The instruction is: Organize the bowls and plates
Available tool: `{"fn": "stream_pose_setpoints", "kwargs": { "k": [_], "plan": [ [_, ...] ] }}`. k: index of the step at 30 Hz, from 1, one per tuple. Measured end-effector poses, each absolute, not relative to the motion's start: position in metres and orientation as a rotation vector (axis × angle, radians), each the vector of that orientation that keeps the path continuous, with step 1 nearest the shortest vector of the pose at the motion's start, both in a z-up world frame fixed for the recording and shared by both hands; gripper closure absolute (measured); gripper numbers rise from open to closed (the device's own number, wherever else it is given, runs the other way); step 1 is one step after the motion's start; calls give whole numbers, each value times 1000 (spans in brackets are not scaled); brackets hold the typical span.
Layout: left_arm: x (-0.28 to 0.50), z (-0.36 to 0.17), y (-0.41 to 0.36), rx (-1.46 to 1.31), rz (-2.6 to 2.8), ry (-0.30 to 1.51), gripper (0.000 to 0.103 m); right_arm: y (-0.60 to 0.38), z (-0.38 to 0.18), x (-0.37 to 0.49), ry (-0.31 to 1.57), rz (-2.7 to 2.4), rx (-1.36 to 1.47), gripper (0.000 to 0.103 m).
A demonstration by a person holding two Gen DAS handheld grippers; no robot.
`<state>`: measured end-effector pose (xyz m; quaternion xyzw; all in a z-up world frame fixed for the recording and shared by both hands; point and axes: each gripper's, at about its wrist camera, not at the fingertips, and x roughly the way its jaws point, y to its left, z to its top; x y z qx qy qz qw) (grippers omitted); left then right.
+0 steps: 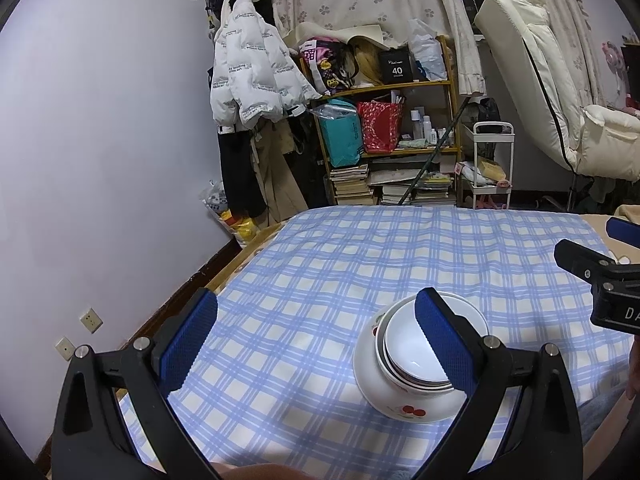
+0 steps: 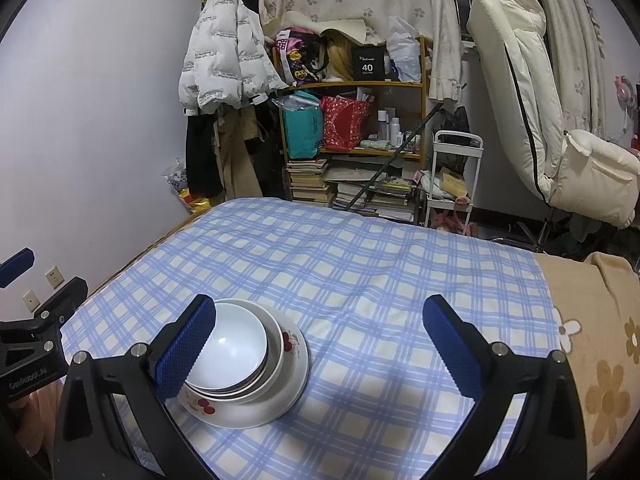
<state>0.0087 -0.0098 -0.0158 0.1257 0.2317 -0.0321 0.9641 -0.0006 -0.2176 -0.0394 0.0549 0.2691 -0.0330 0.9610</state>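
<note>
A stack of white dishes stands on the blue checked cloth: a plain white bowl [image 1: 408, 340] nested in a cherry-printed bowl [image 1: 400, 400], on a white plate [image 2: 280, 400]. The stack also shows in the right wrist view, with the plain bowl [image 2: 236, 348] on top. My left gripper [image 1: 316, 340] is open and empty, its right finger in front of the stack. My right gripper [image 2: 320, 348] is open and empty, its left finger in front of the stack. Each gripper shows at the edge of the other's view.
The blue checked cloth [image 1: 320, 264] covers a bed, with a beige flowered blanket [image 2: 592, 340] at the right. Beyond the far edge stand a cluttered shelf [image 1: 384, 128], a hanging white jacket [image 1: 252, 76], a small white cart [image 1: 492, 168] and a white recliner [image 2: 540, 120].
</note>
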Motion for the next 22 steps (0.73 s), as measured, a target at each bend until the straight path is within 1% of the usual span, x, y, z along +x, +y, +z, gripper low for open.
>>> {"fn": "stream_pose_setpoints", "kwargs": {
  "k": [22],
  "plan": [
    [10,-15,-9,256,-69,470,5,-223,-40,-2,549,-71,106,0]
  ]
}}
